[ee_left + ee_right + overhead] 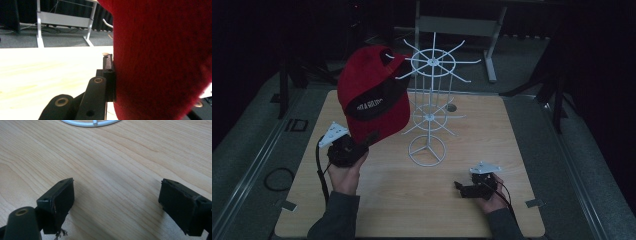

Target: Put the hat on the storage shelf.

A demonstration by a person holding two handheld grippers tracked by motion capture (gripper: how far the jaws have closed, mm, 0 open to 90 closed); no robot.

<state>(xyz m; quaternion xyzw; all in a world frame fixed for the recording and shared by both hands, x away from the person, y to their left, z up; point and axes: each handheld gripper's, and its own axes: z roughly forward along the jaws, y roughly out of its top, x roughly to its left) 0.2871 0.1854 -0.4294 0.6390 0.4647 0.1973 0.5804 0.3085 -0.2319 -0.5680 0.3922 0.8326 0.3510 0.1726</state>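
Cap: the red cap (372, 95) hangs in the air over the far left part of the table (387, 200), its crown toward the white wire rack (428, 107) and its brim edge low, at your left gripper (362, 145); a black band with pale lettering crosses its face
Cap, close up: in the left gripper view the red cloth (162, 62) covers the right half of the picture, pressed flat against the inner face of one black jaw
Your left gripper: its jaws are together with the cap's edge pinched between them; your left hand (346, 172) carries it from below, and the grey plate sits on top toward the table's left edge
Your right gripper: it rests low near the table's near right part (460, 189), held in your right hand (492, 197); in the right gripper view its jaws stand wide apart (116, 202) with bare wood grain between them and nothing in them
Rack: it stands upright at the table's middle on a ring base (427, 150), with a small lower wheel of prongs and a wide upper wheel; in the high view the upper prongs on the left overlap the cap's crown, whether touching cannot be told
What stands in your way: the rack's left prongs lie just beside the cap; the ring base lies between your two grippers, and its rim (90, 123) shows ahead of the right jaws
Surroundings: a dark floor rings the table, with a grey desk frame (459, 25) beyond the far edge
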